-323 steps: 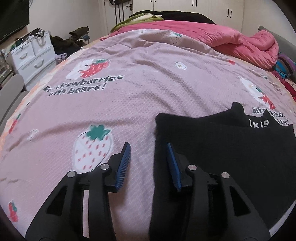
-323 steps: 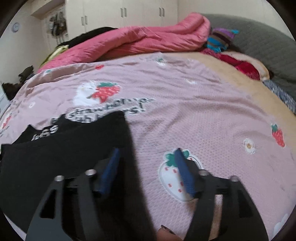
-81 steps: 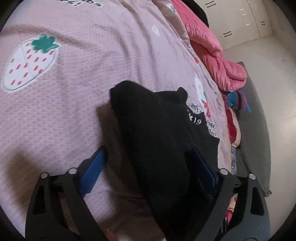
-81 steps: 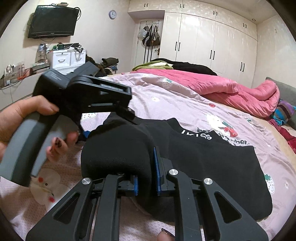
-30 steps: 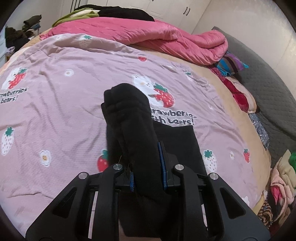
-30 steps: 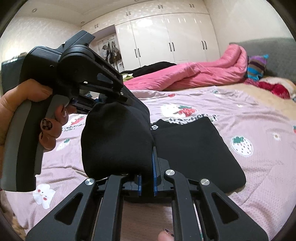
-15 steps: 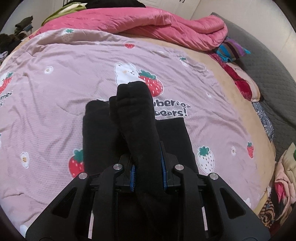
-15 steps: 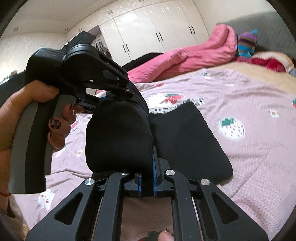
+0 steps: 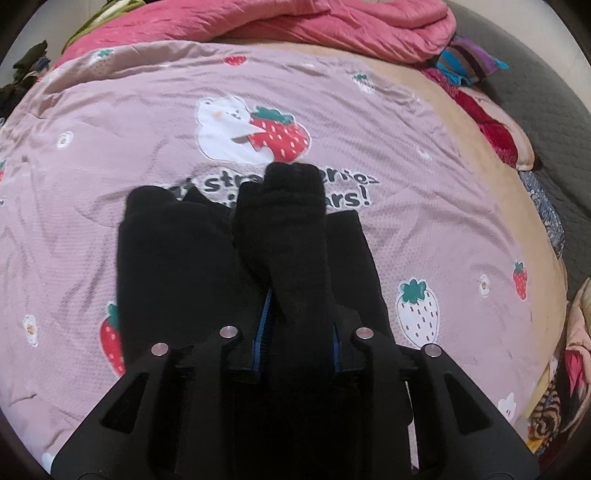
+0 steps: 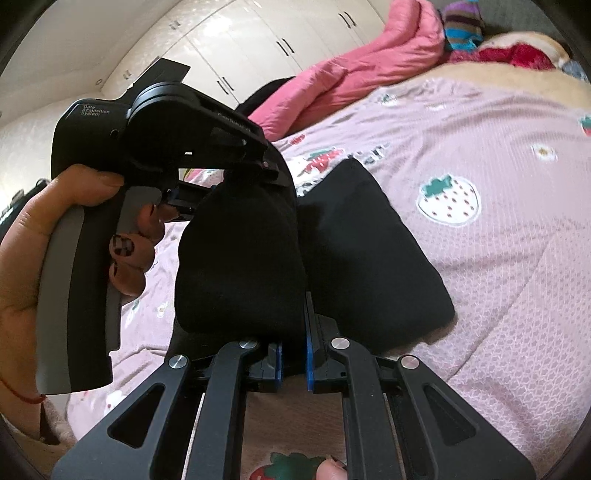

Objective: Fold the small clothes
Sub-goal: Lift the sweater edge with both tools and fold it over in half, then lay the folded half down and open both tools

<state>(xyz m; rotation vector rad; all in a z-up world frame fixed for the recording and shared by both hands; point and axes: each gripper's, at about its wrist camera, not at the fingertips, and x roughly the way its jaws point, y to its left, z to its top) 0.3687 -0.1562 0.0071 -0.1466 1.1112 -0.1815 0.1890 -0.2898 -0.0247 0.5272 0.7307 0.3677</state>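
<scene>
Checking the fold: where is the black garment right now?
In both views the black garment lies mid-bed on the pink sheet, one edge pinched by left gripper and right gripper.

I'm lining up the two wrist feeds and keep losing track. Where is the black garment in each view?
Left wrist: the black garment fills the centre, part flat on the strawberry bedspread, a bunched fold rising from the left gripper.
Right wrist: centre, a bunch held in the right gripper, the rest flat to the right.
Shared landmark: the pink quilt at the far edge.
</scene>
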